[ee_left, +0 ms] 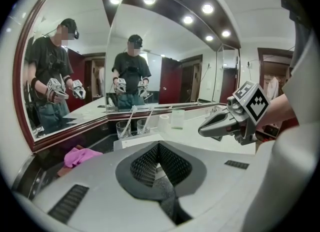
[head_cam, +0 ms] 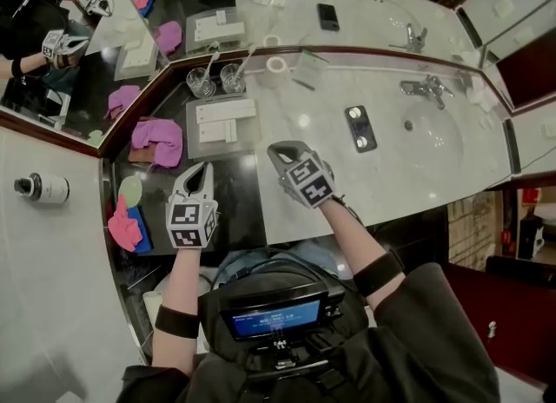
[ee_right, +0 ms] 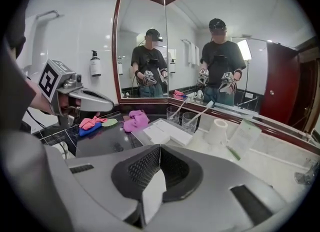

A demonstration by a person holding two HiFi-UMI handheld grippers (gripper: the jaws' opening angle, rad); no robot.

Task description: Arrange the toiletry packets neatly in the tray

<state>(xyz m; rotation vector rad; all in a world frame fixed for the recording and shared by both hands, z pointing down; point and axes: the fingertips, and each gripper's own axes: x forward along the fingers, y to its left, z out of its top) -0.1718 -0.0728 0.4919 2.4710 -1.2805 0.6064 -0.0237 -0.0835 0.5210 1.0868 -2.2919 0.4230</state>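
Note:
A grey tray (head_cam: 193, 104) sits on the counter by the mirror corner, with white toiletry packets (head_cam: 224, 112) lying flat in it side by side. The right gripper view shows the tray (ee_right: 150, 124) and packets (ee_right: 172, 132) ahead of the jaws. Both grippers hover short of the tray. My left gripper (head_cam: 201, 169) is over the dark counter, its jaws shut and empty (ee_left: 159, 146). My right gripper (head_cam: 276, 149) is over the marble edge, jaws shut (ee_right: 160, 148). A white patch shows in the gap under its pads; I cannot tell packet from counter.
Two glasses with toothbrushes (head_cam: 217, 80) and a toilet roll (head_cam: 276, 65) stand behind the tray. A pink cloth (head_cam: 158, 139) lies left of it, more cloths (head_cam: 129, 223) at the near left. A black device (head_cam: 360, 128), the basin (head_cam: 443, 136) and the tap (head_cam: 424, 89) are to the right.

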